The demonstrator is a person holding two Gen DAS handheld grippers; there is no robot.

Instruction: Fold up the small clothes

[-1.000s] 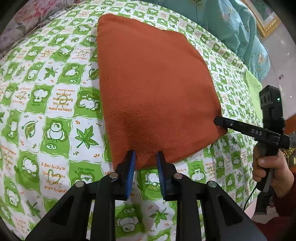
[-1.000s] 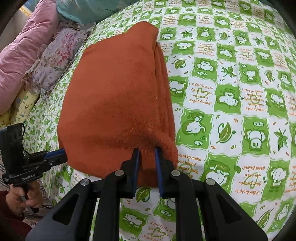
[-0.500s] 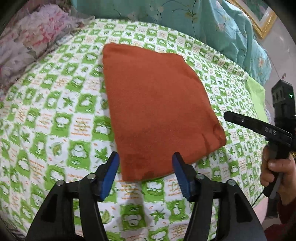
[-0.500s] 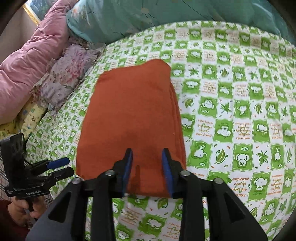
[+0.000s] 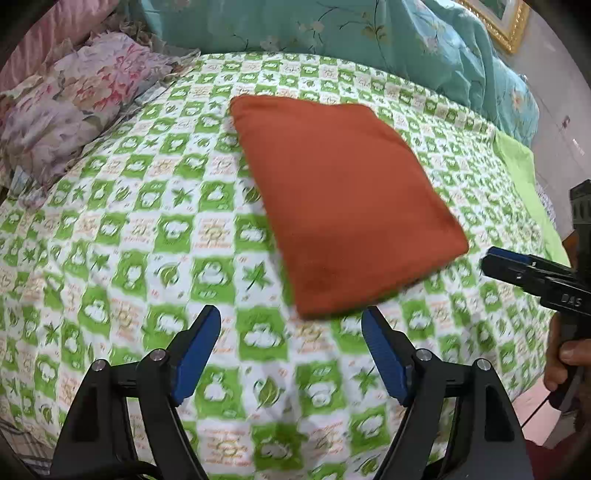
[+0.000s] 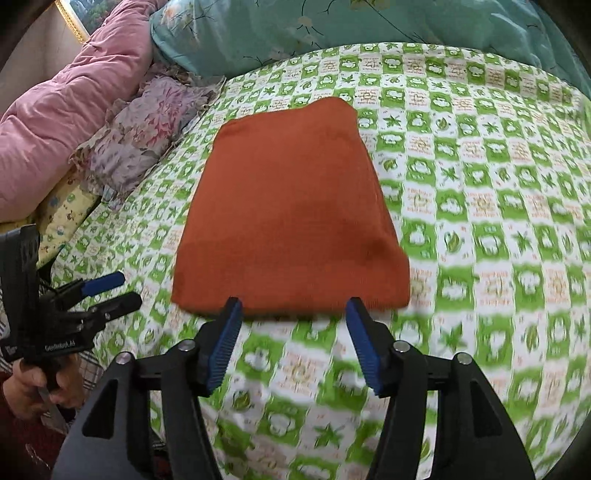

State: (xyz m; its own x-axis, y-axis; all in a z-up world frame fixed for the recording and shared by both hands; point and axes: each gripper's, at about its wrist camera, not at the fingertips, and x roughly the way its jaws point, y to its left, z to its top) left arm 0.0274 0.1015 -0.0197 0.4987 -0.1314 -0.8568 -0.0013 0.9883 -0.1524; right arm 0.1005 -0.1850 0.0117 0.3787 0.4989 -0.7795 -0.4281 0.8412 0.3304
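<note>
Plush rust-orange folded garment (image 5: 343, 199), flat rectangular pad on checked bedsheet (image 5: 155, 236)

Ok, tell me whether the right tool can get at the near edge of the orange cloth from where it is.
Probably yes: the right tool is open just short of the folded orange cloth, with only bare bedsheet between.

Ahead of the fingers, the orange cloth (image 5: 343, 199) is showing a soft, matt, slightly fuzzy knit. The bed sheet (image 5: 147, 229) under it is looking like thin, smooth printed cotton. The left gripper (image 5: 291, 352) and right gripper (image 6: 293, 341) are showing matt black plastic arms, ribbed blue rubbery pads (image 5: 384, 360) and shiny metal pins. Farther off, the teal quilt (image 6: 332, 26) is giving a faint sheen.
</note>
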